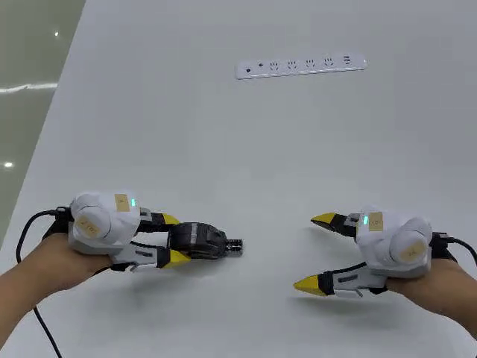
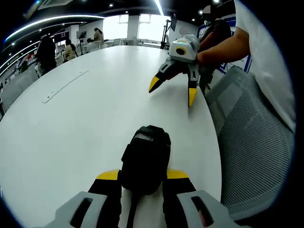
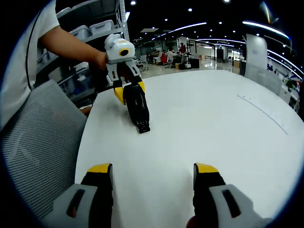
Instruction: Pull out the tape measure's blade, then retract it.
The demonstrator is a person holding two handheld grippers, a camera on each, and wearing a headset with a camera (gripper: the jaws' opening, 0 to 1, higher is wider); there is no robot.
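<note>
A black tape measure (image 1: pixel 200 241) lies on the white table (image 1: pixel 246 149), held between the yellow-tipped jaws of my left gripper (image 1: pixel 170 239). Its blade end (image 1: pixel 235 245) points right, and no blade is drawn out. In the left gripper view the tape measure (image 2: pixel 146 158) sits clamped in my left gripper (image 2: pixel 142 174). My right gripper (image 1: pixel 317 251) stands open some way to the right, its tips aimed at the tape. In the right gripper view my right gripper (image 3: pixel 153 169) is open on bare table, with the tape measure (image 3: pixel 137 110) and the left gripper (image 3: pixel 127 93) ahead.
A white power strip (image 1: pixel 301 66) lies at the far side of the table. The table's left edge (image 1: pixel 52 112) drops to a glossy floor. A grey mesh chair (image 2: pixel 251 142) stands by the table's near edge.
</note>
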